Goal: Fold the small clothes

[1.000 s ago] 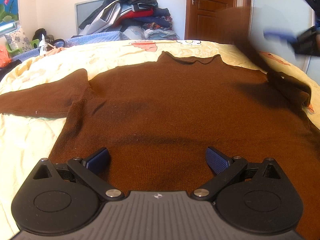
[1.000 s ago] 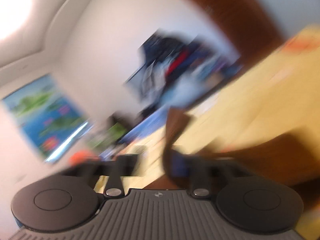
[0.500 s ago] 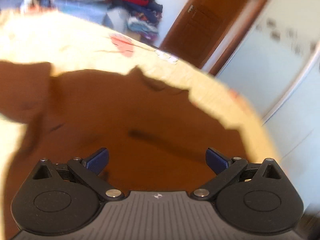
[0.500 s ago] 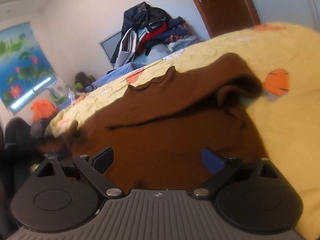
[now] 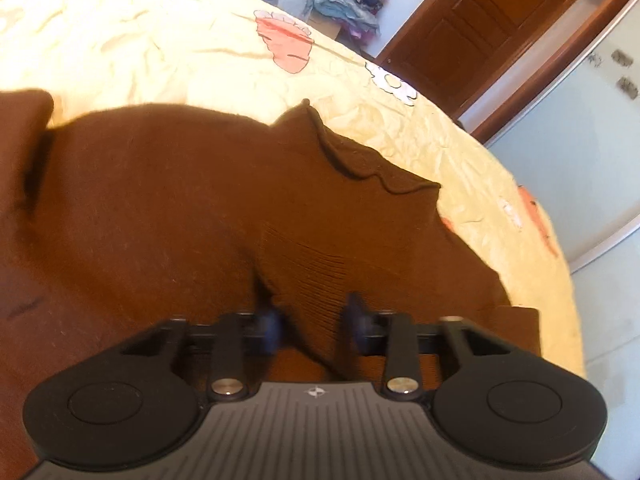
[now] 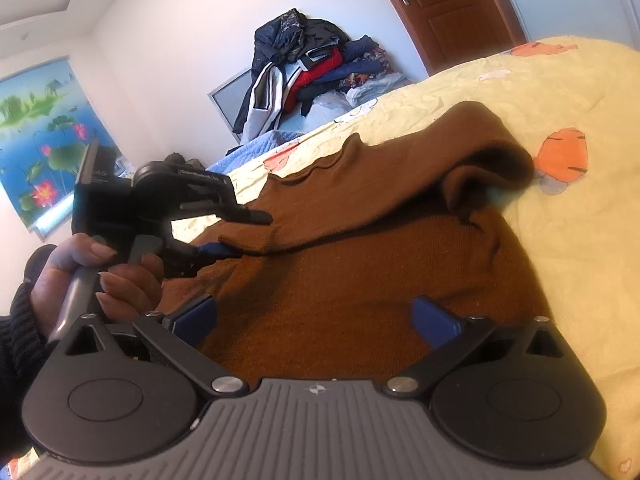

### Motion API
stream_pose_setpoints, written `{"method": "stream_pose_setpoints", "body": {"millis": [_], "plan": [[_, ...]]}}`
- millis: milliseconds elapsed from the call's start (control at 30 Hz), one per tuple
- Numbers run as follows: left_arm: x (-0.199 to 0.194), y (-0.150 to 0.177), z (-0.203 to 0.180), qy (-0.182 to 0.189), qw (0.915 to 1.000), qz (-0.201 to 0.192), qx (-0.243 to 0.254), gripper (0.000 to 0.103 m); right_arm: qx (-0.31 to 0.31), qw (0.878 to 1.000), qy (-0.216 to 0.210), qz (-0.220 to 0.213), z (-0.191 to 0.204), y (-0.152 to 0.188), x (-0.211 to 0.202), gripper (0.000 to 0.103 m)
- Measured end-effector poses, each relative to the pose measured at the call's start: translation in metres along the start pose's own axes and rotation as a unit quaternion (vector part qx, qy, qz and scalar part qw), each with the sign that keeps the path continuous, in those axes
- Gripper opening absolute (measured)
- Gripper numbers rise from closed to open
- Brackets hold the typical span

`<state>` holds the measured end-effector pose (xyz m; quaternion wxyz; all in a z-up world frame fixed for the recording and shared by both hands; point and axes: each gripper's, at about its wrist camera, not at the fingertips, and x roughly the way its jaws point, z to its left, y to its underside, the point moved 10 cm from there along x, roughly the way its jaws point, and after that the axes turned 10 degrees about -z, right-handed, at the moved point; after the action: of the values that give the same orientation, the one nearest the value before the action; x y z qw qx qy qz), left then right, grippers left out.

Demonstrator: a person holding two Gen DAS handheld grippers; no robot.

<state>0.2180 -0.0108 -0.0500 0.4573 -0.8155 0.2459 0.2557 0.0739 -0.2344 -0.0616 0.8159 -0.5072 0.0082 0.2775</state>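
A brown knit sweater lies flat on the yellow bedspread, collar to the far side. Its right sleeve is folded across the body. My left gripper is closing on the ribbed cuff of that sleeve, the cloth between its blue pads. In the right wrist view the left gripper pinches the sleeve end. My right gripper is open and empty, low over the sweater's body.
A heap of clothes is piled against the far wall beyond the bed. A brown door stands at the back right. The bedspread's right edge drops off next to a pale wardrobe front.
My right gripper let go of the sleeve after flipping it across the sweater and now hovers open. My left gripper swung right and closed in on the sleeve cuff.
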Motion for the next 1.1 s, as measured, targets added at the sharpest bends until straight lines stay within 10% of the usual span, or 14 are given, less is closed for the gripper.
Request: {"method": "stream_pose_setpoints", "body": {"millis": [233, 433, 733, 833, 900, 967, 1100], "plan": [[-0.048, -0.049, 0.027, -0.087, 0.9853, -0.124, 0.079, 0.005, -0.001, 1.0, 0.0, 0.001, 0.0, 0.001, -0.002, 0.103], [-0.061, -0.054, 0.106, -0.188, 0.968, -0.128, 0.106, 0.005, -0.005, 1.0, -0.001, 0.003, 0.002, 0.0, -0.002, 0.103], [-0.067, -0.04, 0.108, -0.2, 0.9601, -0.116, 0.157, 0.006, -0.014, 1.0, 0.001, 0.006, 0.005, 0.0, -0.003, 0.103], [-0.106, -0.048, 0.089, -0.172, 0.9558, -0.185, 0.15, 0.009, -0.023, 0.999, 0.018, 0.027, 0.006, -0.007, -0.006, 0.103], [-0.127, -0.05, 0.067, -0.122, 0.9493, -0.245, 0.155, 0.023, -0.037, 0.999, 0.01, 0.012, 0.013, -0.032, -0.007, 0.103], [-0.114, -0.041, 0.046, -0.079, 0.9574, -0.222, 0.167, 0.088, -0.06, 0.998, 0.01, -0.018, 0.02, -0.067, 0.004, 0.103], [-0.052, -0.015, 0.042, -0.075, 0.9744, -0.135, 0.164, 0.092, -0.119, 0.99, 0.067, 0.02, 0.009, -0.085, 0.074, 0.103]]}}
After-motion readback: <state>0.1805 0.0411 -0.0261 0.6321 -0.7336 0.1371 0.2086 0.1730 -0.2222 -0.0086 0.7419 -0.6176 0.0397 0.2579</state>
